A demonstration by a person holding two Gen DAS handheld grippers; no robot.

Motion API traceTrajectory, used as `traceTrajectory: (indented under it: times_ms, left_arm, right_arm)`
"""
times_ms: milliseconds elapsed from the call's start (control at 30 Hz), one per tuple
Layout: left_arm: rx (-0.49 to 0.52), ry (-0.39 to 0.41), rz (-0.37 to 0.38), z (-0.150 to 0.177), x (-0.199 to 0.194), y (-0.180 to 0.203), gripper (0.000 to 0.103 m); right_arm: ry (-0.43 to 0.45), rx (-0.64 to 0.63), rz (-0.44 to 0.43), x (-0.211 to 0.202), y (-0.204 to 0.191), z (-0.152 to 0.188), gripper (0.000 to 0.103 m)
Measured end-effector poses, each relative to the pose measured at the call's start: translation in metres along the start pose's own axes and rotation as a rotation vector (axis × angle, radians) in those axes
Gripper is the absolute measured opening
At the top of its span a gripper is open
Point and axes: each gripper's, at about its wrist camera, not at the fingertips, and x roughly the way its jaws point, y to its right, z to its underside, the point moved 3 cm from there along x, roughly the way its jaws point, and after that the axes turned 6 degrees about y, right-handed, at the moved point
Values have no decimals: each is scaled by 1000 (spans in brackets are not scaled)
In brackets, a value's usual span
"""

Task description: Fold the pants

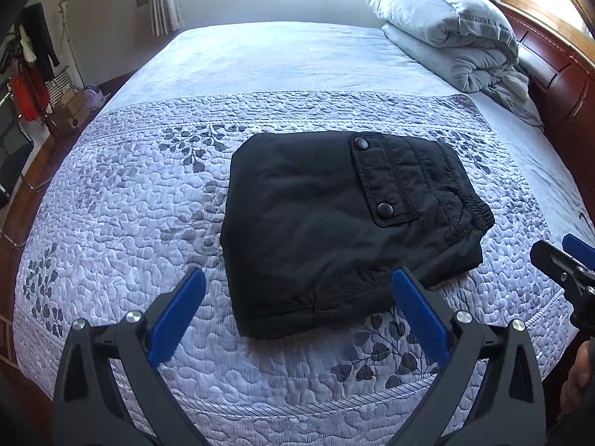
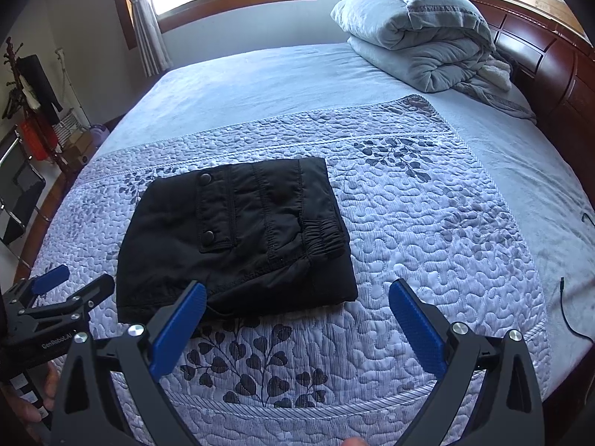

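Observation:
The black pants [image 1: 334, 223] lie folded into a compact rectangle on the quilted bedspread [image 1: 130, 223], pocket flap with two snaps on top and elastic waistband at the right. They also show in the right wrist view [image 2: 238, 238]. My left gripper [image 1: 297, 297] is open and empty, held above the bed just in front of the pants' near edge. My right gripper [image 2: 297, 304] is open and empty, in front of the pants' near right corner. The right gripper shows at the right edge of the left wrist view [image 1: 569, 264]; the left gripper shows at the left of the right wrist view [image 2: 70, 286].
A folded grey duvet [image 1: 446, 33] sits at the head of the bed by the dark wooden headboard [image 1: 557, 70]. A coat rack with clothes [image 1: 33, 67] and boxes stand at the left by the wall. A thin black cable [image 2: 569, 312] lies at the bed's right edge.

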Motion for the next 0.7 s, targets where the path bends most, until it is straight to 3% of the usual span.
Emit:
traceTrajectory:
  times_ms: [700]
  left_arm:
    - [-7, -1, 0, 1, 1, -2, 100]
  right_arm:
    - [-14, 6, 2, 4, 3, 3, 99]
